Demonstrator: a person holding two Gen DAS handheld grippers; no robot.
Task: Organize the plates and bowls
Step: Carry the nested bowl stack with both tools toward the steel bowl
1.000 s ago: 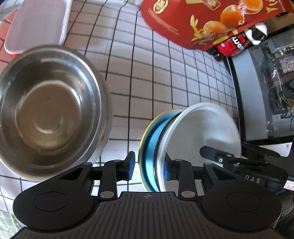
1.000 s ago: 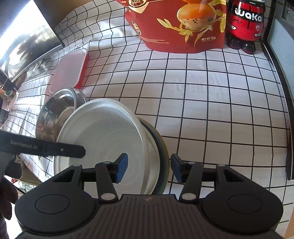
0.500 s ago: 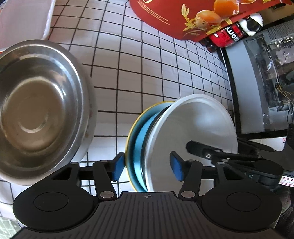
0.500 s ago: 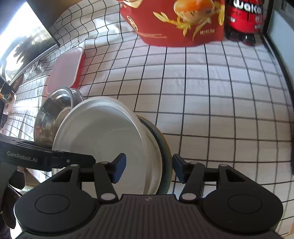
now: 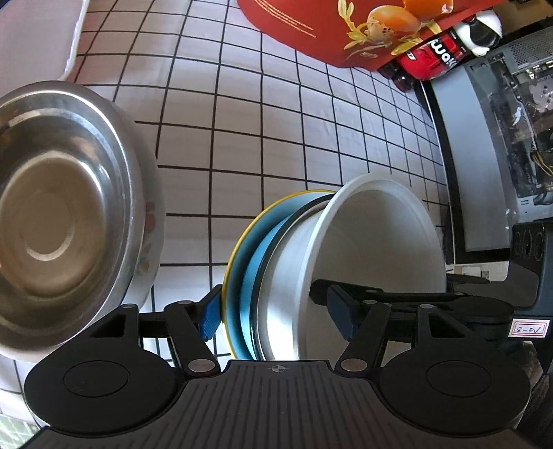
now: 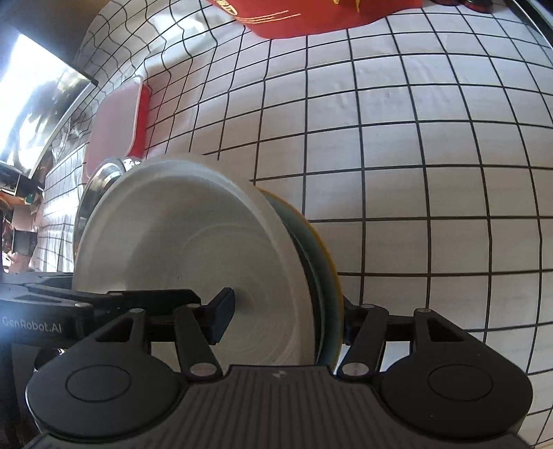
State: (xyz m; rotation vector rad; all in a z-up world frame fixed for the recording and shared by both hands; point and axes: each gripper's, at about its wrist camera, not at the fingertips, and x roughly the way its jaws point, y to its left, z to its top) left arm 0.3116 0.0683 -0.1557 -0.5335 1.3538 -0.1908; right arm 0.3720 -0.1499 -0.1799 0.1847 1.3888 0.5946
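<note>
On the grid-patterned bench (image 5: 276, 145), a white bowl (image 5: 376, 238) stacked on a blue plate (image 5: 249, 273) was straddled by the left gripper (image 5: 276, 311) and right gripper (image 6: 287, 314), jaws just widened, gripping nothing.

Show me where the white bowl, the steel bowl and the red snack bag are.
white bowl (image 6: 179, 241), right wrist view, on its inner wall.
steel bowl (image 5: 58, 214), left wrist view, on its inside bottom.
red snack bag (image 5: 331, 31), left wrist view, on its printed front.
</note>
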